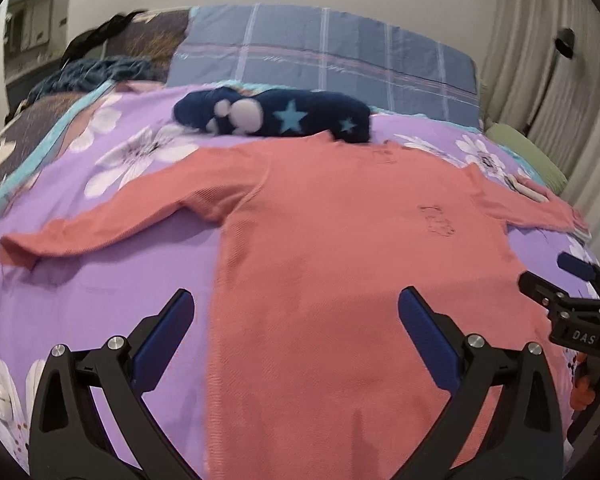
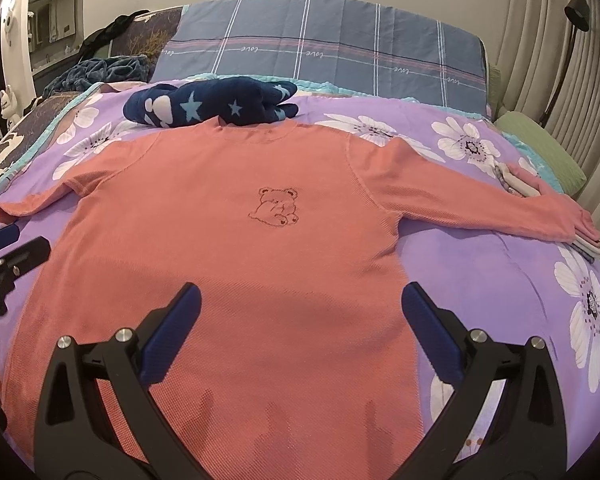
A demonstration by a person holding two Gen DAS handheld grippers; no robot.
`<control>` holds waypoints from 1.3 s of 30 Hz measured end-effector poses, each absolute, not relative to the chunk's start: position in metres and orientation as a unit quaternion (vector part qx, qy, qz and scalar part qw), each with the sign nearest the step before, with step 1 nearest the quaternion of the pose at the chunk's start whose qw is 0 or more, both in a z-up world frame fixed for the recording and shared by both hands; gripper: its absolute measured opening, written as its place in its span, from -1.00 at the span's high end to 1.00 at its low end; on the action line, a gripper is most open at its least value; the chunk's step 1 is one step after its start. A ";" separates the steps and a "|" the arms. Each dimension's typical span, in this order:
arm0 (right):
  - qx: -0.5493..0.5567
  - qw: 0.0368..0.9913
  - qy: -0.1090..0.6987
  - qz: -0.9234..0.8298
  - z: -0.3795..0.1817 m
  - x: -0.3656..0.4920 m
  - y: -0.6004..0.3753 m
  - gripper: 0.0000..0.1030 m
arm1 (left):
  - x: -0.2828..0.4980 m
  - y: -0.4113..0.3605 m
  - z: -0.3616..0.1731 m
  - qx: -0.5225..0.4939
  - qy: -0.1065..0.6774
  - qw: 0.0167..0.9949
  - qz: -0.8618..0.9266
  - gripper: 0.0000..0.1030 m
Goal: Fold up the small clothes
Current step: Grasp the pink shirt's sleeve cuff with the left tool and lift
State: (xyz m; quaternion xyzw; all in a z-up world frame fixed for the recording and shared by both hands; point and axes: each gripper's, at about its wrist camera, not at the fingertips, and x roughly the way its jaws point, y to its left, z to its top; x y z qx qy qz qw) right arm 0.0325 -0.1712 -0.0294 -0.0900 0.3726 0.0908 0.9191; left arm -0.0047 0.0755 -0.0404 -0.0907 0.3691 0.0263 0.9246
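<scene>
A salmon-pink long-sleeved shirt [image 2: 260, 248] with a small bear outline on the chest lies flat, front up, sleeves spread wide, on a purple flowered bedspread [image 2: 500, 280]; it also shows in the left wrist view [image 1: 340, 240]. My left gripper [image 1: 296, 304] is open and empty, hovering over the shirt's lower left side. My right gripper [image 2: 300, 300] is open and empty over the shirt's lower middle. Each gripper shows at the edge of the other's view: the right gripper [image 1: 556, 276] and the left gripper [image 2: 16, 240].
A dark blue garment with stars [image 2: 212, 104] lies bunched at the shirt's collar. A small folded pile [image 2: 588, 246] sits under the right sleeve's cuff. A plaid pillow [image 2: 324, 44] lies behind, a green cushion [image 2: 540, 148] at the right, curtains beyond.
</scene>
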 end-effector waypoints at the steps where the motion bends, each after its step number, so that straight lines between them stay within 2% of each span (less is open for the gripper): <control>1: -0.090 0.919 0.374 0.091 -0.030 0.033 -0.171 -0.96 | -0.005 0.082 -0.042 -0.094 0.370 0.924 0.033 -0.97; 4: -0.093 0.918 0.376 0.090 -0.032 0.035 -0.170 -0.96 | -0.009 0.106 -0.045 -0.095 0.370 0.922 0.068 -0.96; 7: -0.099 0.918 0.375 0.086 -0.033 0.034 -0.168 -0.96 | -0.011 0.147 -0.047 -0.131 0.363 0.918 0.095 -0.72; 9: -0.105 0.917 0.374 0.085 -0.034 0.034 -0.167 -0.96 | -0.009 0.179 -0.052 -0.179 0.361 0.909 0.107 -0.43; 11: -0.105 0.917 0.376 0.086 -0.036 0.035 -0.166 -0.96 | -0.008 0.217 -0.059 -0.240 0.352 0.896 0.127 -0.33; 20: -0.100 0.914 0.386 0.068 -0.040 0.042 -0.175 -0.96 | 0.007 0.336 -0.095 -0.396 0.329 0.829 0.220 -0.28; 22: -0.098 0.915 0.387 0.065 -0.041 0.043 -0.177 -0.96 | 0.012 0.352 -0.101 -0.399 0.327 0.821 0.245 -0.06; 24: -0.098 0.915 0.386 0.062 -0.042 0.045 -0.179 -0.96 | 0.016 0.368 -0.106 -0.407 0.324 0.811 0.266 0.50; 25: -0.098 0.915 0.388 0.060 -0.042 0.046 -0.180 -0.96 | 0.018 0.375 -0.107 -0.415 0.320 0.806 0.276 0.64; 26: -0.097 0.914 0.389 0.060 -0.043 0.047 -0.181 -0.96 | 0.016 0.380 -0.105 -0.416 0.315 0.806 0.280 0.87; 27: -0.096 0.914 0.390 0.058 -0.043 0.048 -0.183 -0.96 | 0.019 0.381 -0.099 -0.412 0.308 0.811 0.280 0.94; 31: -0.090 0.913 0.394 0.052 -0.047 0.052 -0.189 -0.96 | 0.044 0.348 -0.050 -0.332 0.284 0.866 0.245 0.95; 35: -0.079 0.911 0.402 0.046 -0.051 0.057 -0.195 -0.96 | 0.083 0.260 0.009 -0.244 0.261 0.925 0.131 0.95; 39: -0.074 0.911 0.403 0.042 -0.052 0.056 -0.201 -0.96 | 0.113 0.159 0.027 -0.174 0.268 0.948 -0.001 0.95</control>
